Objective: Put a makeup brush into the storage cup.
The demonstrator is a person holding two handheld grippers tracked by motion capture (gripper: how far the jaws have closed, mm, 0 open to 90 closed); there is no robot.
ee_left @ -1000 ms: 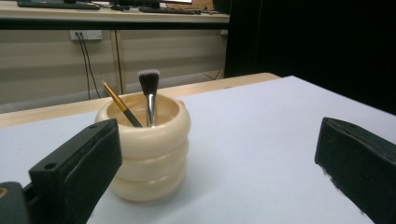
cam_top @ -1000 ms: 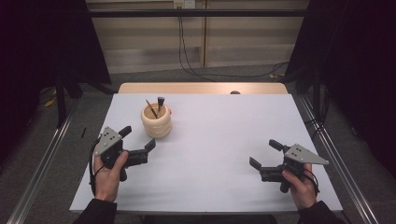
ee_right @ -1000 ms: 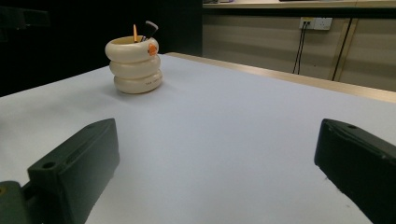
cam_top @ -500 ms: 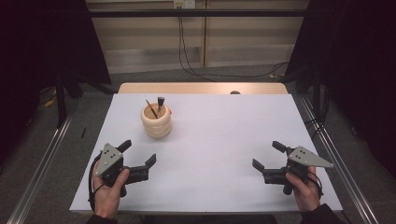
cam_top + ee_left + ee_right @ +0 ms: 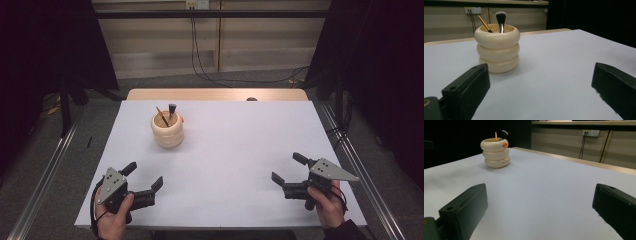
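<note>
While both hands rested at the near edge of the white table point(image 5: 235, 150), the high view showed the left gripper point(image 5: 144, 177) near the left corner, its jaws spread wide and holding nothing. The right gripper point(image 5: 287, 168) lay toward the right side, jaws equally wide and empty. A cream ribbed holder point(image 5: 167, 131) stood upright on the far left part of the table, well apart from both grippers, with a black-headed brush point(image 5: 171, 111) and a thin brush handle point(image 5: 161, 115) standing in it.

Seen from the left gripper view, the two black jaws stood far apart over bare table, and the holder stood beyond them, nearer the left jaw, with nothing between the jaws.

From the right gripper view, the jaws were likewise wide apart and empty, and the holder stood farther off at upper left.
</note>
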